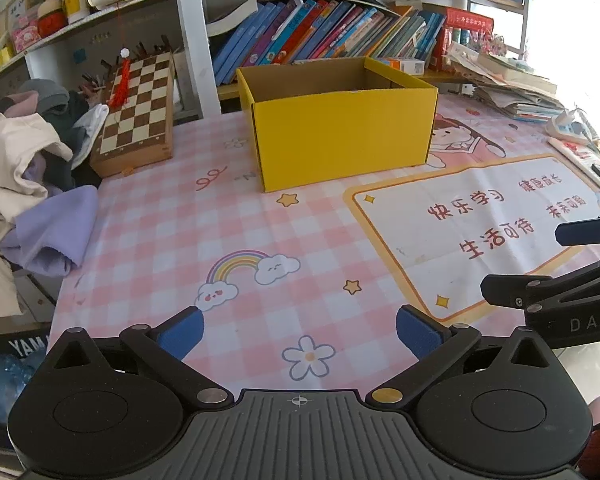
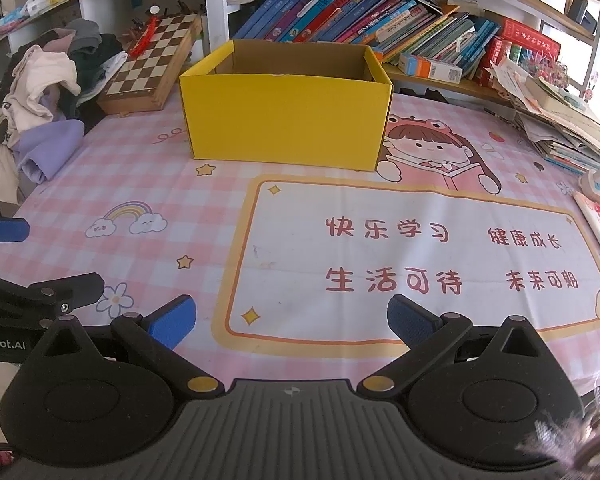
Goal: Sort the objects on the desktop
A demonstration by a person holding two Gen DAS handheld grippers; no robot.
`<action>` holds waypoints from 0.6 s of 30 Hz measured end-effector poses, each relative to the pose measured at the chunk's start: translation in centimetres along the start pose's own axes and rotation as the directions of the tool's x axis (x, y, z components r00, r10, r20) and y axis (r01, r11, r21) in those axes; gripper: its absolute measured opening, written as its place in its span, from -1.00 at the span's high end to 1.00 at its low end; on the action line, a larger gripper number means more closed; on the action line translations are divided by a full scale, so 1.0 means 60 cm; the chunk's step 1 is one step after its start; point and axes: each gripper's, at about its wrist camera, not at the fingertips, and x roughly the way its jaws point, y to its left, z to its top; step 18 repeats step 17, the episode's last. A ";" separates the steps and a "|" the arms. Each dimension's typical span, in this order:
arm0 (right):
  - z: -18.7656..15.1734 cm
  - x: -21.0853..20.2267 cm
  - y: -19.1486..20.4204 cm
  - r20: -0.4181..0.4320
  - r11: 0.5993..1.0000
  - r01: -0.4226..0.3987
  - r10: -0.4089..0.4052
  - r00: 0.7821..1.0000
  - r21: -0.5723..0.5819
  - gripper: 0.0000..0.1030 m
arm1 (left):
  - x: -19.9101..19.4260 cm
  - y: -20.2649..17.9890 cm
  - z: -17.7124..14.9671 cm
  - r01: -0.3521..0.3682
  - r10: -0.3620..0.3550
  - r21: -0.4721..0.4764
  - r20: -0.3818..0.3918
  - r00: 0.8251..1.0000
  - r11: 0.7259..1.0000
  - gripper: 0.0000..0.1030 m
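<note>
Both empty: left hand-held gripper (image 1: 300,330) and right hand-held gripper (image 2: 291,318) hover over the counter (image 1: 172,248) with jaws spread wide, holding nothing. Yellow box (image 2: 286,116) sits open-topped mid-counter toward the back, in front of the books (image 2: 340,16). Looks like light, stiffish cardboard with thin walls that would dent; pinch a top rim wall. No loose items visible on the mat; box interior hidden.

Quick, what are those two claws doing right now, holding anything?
Left claw: open, holding nothing.
Right claw: open, holding nothing.
</note>
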 end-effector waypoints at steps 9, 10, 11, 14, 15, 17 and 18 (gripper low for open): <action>0.000 -0.001 0.001 0.001 1.000 0.000 0.000 1.000 -0.004 -1.00 | -0.001 -0.001 0.000 0.006 -0.006 -0.008 -0.003 1.000 1.000 -1.00; 0.000 -0.001 0.001 0.001 1.000 0.000 0.000 1.000 -0.003 -1.00 | -0.001 0.000 0.000 0.007 -0.007 -0.007 -0.002 1.000 1.000 -1.00; 0.000 -0.001 0.001 0.001 1.000 0.001 -0.001 1.000 -0.002 -1.00 | -0.001 0.000 0.000 0.008 -0.008 -0.007 -0.001 1.000 1.000 -1.00; 0.000 0.000 0.001 0.001 1.000 0.003 -0.003 1.000 -0.002 -1.00 | 0.001 0.001 0.000 0.012 -0.012 -0.014 -0.006 1.000 1.000 -1.00; 0.000 0.000 0.003 0.001 1.000 0.003 -0.003 1.000 -0.002 -1.00 | 0.001 0.002 0.000 0.013 -0.013 -0.018 -0.009 1.000 1.000 -1.00; -0.001 0.001 0.006 0.001 1.000 0.004 -0.004 1.000 -0.001 -1.00 | 0.002 0.004 0.000 0.015 -0.016 -0.026 -0.011 1.000 1.000 -1.00; -0.001 0.001 0.006 0.001 1.000 0.004 -0.004 1.000 -0.001 -1.00 | 0.002 0.004 0.000 0.015 -0.016 -0.026 -0.011 1.000 1.000 -1.00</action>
